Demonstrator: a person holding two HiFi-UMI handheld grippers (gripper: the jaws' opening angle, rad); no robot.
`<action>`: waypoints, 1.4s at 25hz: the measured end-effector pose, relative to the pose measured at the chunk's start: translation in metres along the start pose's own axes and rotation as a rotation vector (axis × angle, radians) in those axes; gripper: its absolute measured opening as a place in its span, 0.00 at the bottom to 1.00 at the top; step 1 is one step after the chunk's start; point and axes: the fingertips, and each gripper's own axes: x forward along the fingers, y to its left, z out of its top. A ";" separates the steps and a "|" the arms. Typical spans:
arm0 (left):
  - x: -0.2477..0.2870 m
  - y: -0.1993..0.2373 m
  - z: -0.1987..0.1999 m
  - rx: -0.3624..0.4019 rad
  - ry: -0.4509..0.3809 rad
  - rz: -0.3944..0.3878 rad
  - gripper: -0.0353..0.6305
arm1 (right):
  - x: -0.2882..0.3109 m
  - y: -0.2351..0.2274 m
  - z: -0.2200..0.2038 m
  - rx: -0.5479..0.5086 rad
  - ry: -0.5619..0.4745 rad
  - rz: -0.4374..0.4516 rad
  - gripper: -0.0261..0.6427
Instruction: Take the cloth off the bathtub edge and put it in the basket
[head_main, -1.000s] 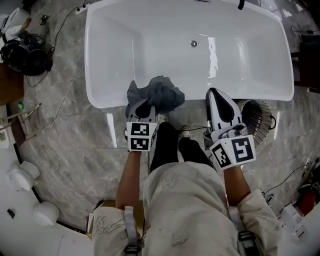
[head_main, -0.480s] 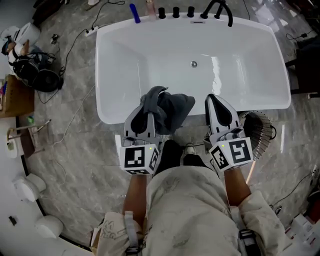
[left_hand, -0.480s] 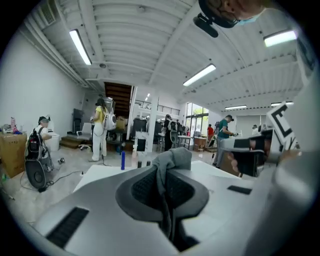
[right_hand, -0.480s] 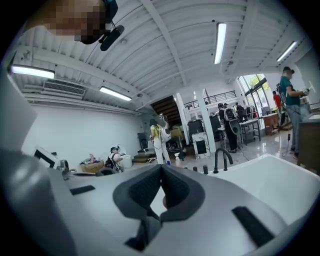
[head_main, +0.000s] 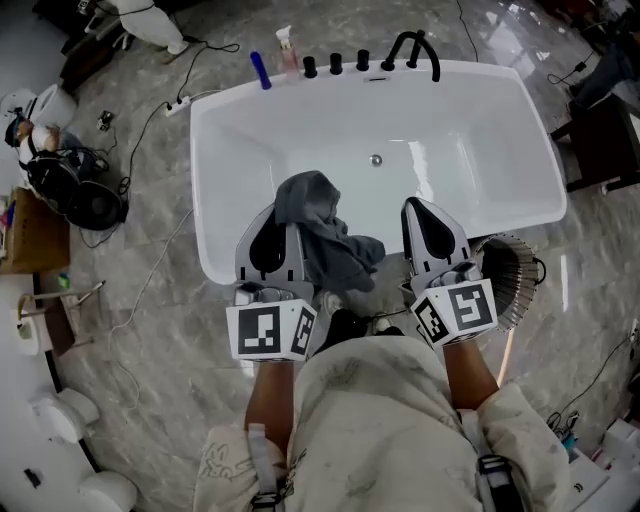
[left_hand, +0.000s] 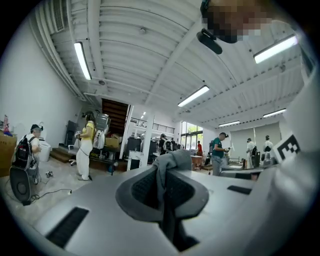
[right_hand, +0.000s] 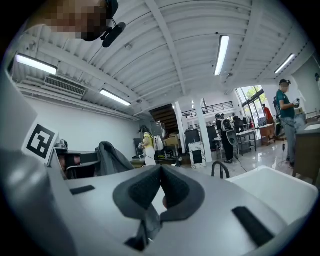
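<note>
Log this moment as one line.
left gripper: jaws shut on cloth, by bathtub rim | right gripper: jaws shut, empty | basket: on floor, no cloth inside

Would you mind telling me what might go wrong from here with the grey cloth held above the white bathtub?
The left gripper pinches only one fold of the grey cloth; most hangs loose, so it might slip free over the white bathtub. The round wire basket sits beyond the right gripper, so the dangling tail could snag there or miss the rim.
</note>
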 end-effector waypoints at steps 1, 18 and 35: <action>0.003 -0.001 0.008 0.011 -0.015 -0.010 0.07 | 0.001 0.000 0.005 -0.004 -0.010 -0.012 0.02; 0.059 -0.033 0.045 -0.008 -0.096 -0.261 0.07 | -0.025 -0.041 0.061 -0.058 -0.141 -0.321 0.02; 0.091 -0.140 0.041 0.014 -0.066 -0.401 0.07 | -0.104 -0.122 0.074 -0.022 -0.208 -0.488 0.02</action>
